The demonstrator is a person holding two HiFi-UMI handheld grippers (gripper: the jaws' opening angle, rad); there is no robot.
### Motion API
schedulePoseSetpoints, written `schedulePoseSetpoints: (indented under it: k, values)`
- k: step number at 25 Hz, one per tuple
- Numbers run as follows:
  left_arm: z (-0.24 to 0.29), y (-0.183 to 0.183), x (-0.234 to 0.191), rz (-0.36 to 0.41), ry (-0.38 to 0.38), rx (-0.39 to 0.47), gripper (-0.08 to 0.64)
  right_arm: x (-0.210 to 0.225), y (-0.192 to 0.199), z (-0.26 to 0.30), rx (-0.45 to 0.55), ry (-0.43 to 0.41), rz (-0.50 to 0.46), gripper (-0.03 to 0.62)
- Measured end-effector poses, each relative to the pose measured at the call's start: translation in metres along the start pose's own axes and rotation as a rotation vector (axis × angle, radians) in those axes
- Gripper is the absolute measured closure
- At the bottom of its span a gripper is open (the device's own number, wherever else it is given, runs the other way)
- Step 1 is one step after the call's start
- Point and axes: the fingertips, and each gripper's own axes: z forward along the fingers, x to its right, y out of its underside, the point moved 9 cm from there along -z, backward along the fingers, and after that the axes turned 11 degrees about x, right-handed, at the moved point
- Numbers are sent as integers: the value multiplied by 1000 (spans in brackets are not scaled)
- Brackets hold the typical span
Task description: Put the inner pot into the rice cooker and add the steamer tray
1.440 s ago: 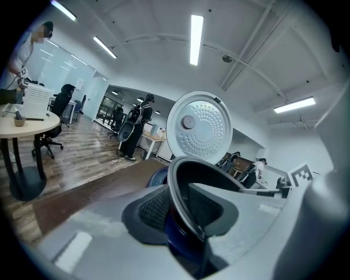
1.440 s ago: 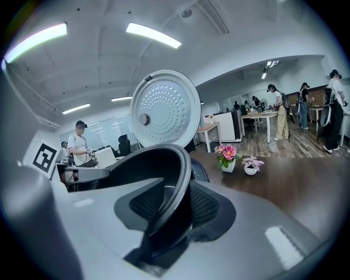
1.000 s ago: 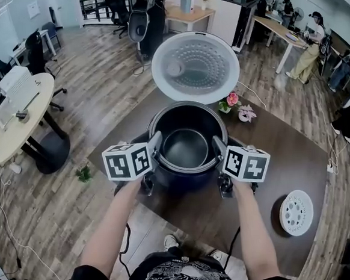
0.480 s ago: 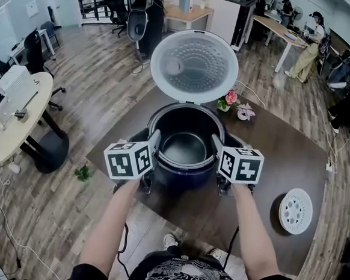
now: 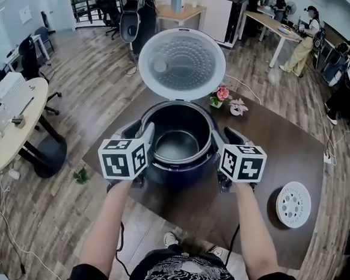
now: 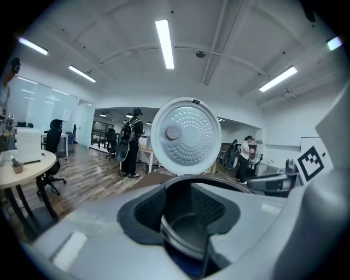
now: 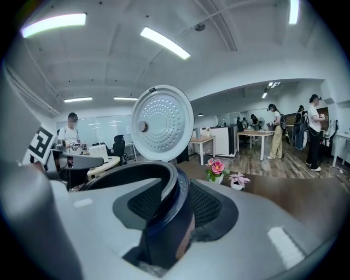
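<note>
Dark round metal inner pot [image 5: 175, 147] now sits down inside the dark blue rice cooker [image 5: 184, 175] at the middle of the brown counter [image 5: 278, 152]. A second ago its rim rode clear above the cooker's collar; now rim and collar look about level. I judge the lowering all but done, though I cannot tell whether the pot is fully bedded. The left tongs [image 5: 146, 143] pinch the rim on the pot's left side and the right tongs [image 5: 218, 148] pinch it on the right. In the right gripper view the cooker's blue wall also shows between those jaws, beneath the rim. The pot stands upright, mouth to the ceiling, its axis vertical and in line with the cooker's well; being round, it has no long side across the counter. The white perforated lid [image 5: 181, 63] stands open on the far side. The white round steamer tray [image 5: 293, 204] lies flat near the counter's right edge, well apart from the cooker, so that half of the task remains.
</note>
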Motion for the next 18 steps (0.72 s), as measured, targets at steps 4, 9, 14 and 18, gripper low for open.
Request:
schedulePoseSetpoints:
  k: [4, 9, 14, 18]
  values:
    - [7, -11, 22, 17, 49, 23, 411, 14, -4, -17, 25, 19, -8, 426]
    - [18, -15, 59, 29, 122, 22, 385, 38, -8, -45, 50, 58, -13, 416]
    - [36, -14, 111, 47, 205, 11, 379, 71, -8, -82, 67, 119, -14, 380]
    - [48, -7, 157, 42, 275, -9, 362, 103, -6, -121, 81, 186, 16, 359]
